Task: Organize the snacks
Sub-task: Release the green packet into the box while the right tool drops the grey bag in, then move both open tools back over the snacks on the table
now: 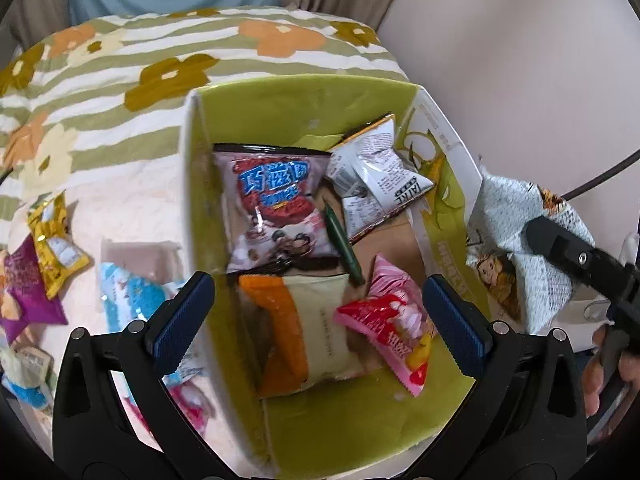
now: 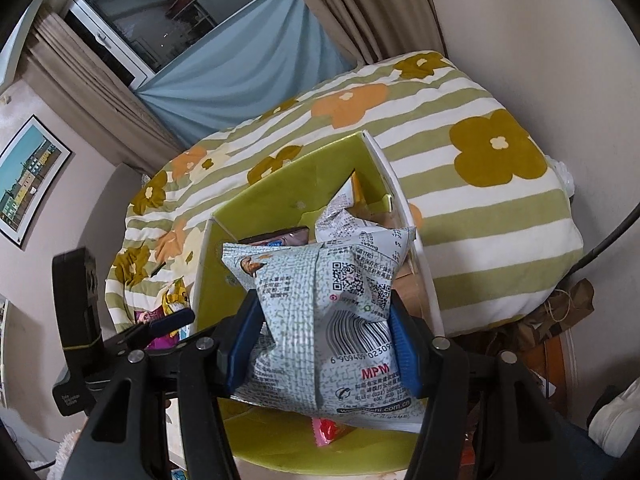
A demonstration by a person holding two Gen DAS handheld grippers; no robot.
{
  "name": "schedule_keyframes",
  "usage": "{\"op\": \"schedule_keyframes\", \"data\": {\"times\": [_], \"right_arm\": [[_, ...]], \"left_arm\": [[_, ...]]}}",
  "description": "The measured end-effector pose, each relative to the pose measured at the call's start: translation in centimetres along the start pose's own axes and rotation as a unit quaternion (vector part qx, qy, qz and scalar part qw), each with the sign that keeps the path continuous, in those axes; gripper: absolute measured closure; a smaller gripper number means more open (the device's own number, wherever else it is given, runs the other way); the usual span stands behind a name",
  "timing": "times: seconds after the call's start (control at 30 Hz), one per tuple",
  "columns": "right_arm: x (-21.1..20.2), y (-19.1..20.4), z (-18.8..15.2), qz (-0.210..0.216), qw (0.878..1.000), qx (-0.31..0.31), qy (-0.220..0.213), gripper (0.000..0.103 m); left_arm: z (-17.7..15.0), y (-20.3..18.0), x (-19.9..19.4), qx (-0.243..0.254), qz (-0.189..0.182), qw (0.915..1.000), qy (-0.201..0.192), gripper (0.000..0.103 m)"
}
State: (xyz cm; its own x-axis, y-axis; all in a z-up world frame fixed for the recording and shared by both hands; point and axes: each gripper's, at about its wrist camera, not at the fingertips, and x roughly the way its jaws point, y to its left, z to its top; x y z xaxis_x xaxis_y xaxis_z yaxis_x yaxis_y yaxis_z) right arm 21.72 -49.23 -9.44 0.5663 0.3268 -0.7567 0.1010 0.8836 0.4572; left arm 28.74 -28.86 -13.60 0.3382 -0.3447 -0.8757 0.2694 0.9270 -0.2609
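Observation:
A green-lined cardboard box (image 1: 304, 96) sits on the bed and holds several snack packs: a pink chocolate-snack bag (image 1: 276, 208), a white printed bag (image 1: 376, 176), an orange-and-cream pack (image 1: 308, 328) and a red-pink candy bag (image 1: 396, 328). My left gripper (image 1: 316, 316) is open and empty, hovering over the box's near end. My right gripper (image 2: 320, 344) is shut on a pale blue-white snack bag (image 2: 320, 320), held above the box (image 2: 280, 192); it also shows in the left wrist view (image 1: 532, 248) at the box's right side.
Loose snack packs lie on the bed left of the box: a yellow one (image 1: 56, 240), a purple one (image 1: 28, 288) and a light blue one (image 1: 132, 292). A flowered striped quilt (image 1: 160, 60) lies behind the box. A wall is at the right.

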Motion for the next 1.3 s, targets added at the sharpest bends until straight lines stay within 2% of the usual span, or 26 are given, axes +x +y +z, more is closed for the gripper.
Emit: {"op": "schedule_keyframes", "data": {"times": [0.17,0.37,0.4,0.43,0.5,0.7,0.9,1.1,1.3], "right_arm": [[0.3,1.5,0.5,0.0,1.0,-0.019,-0.009,0.048],[2.7,2.0,1.9,-0.001,1.0,-0.024,-0.002,0.044],[3.3,2.0,2.1,-0.004,1.0,-0.026,0.0,0.038],[3.8,2.0,2.2,-0.007,1.0,-0.028,0.005,0.026],[4.6,1.7,2.1,-0.016,0.999,-0.027,0.016,0.01],[4.6,0.4,0.4,-0.012,1.0,-0.017,0.008,0.008],[4.2,0.6,-0.9,-0.004,0.999,-0.019,0.026,0.008],[2.3,1.7,-1.3,-0.005,0.999,-0.042,0.026,0.008],[0.2,4.2,-1.5,0.008,0.996,-0.088,0.02,0.008]], "left_arm": [[0.2,1.2,-1.9,0.0,0.01,0.9997,-0.021,0.0],[0.6,2.4,-3.2,-0.007,0.021,0.999,-0.038,0.0],[0.6,2.5,-3.2,-0.009,0.022,0.999,-0.038,0.0],[0.5,2.8,-3.2,-0.01,0.024,0.9989,-0.038,0.0],[0.2,3.1,-3.3,-0.014,0.028,0.9988,-0.038,0.0],[-0.7,3.5,-2.2,-0.02,0.026,0.9992,-0.023,0.0],[-1.2,2.5,-2.2,-0.012,0.026,0.9994,-0.021,0.0],[-1.9,1.9,-4.2,-0.009,0.035,0.9984,-0.043,0.0],[-3.4,2.6,-7.2,-0.033,0.049,0.9962,-0.064,0.0]]}}
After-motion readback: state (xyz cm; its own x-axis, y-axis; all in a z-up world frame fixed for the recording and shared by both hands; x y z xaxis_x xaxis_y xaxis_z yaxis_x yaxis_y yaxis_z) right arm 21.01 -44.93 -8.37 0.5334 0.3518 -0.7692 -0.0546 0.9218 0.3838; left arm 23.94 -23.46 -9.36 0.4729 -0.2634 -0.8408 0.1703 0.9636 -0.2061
